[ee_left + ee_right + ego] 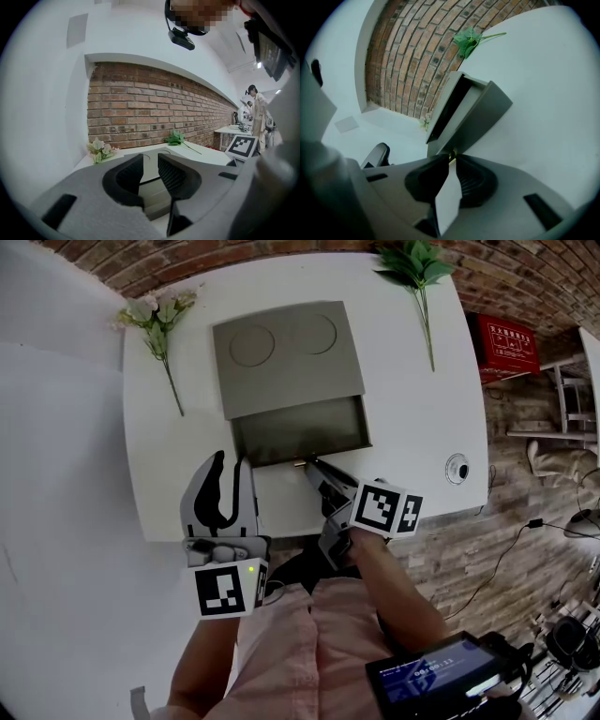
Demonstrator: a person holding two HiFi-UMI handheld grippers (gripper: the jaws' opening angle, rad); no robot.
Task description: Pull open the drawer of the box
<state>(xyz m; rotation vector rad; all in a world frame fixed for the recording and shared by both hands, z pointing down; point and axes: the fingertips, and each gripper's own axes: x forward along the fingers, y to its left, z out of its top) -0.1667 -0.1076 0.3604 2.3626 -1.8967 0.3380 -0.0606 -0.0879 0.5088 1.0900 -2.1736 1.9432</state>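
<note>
Right gripper (312,465) is clamped on the drawer's small brass knob (451,153). Its jaws are nearly together, with only the knob pinched at the tips and nothing else between them. It reaches in from the near right, tips at the middle of the drawer front.

Drawer (300,427) is partly pulled out of the grey box (286,352) toward the table's near edge, and its inside shows in the head view. The box sits mid-table (412,409), flat, with two round recesses on its lid.

Left gripper (230,474) is released: jaws wide apart and empty. It hangs over the near edge of the table, left of the drawer and touching neither drawer nor box. Through its gap the left gripper view shows only the box.

Flower sprig (159,320) lies left of the box and leaf sprig (417,268) lies right, both clear of it.
</note>
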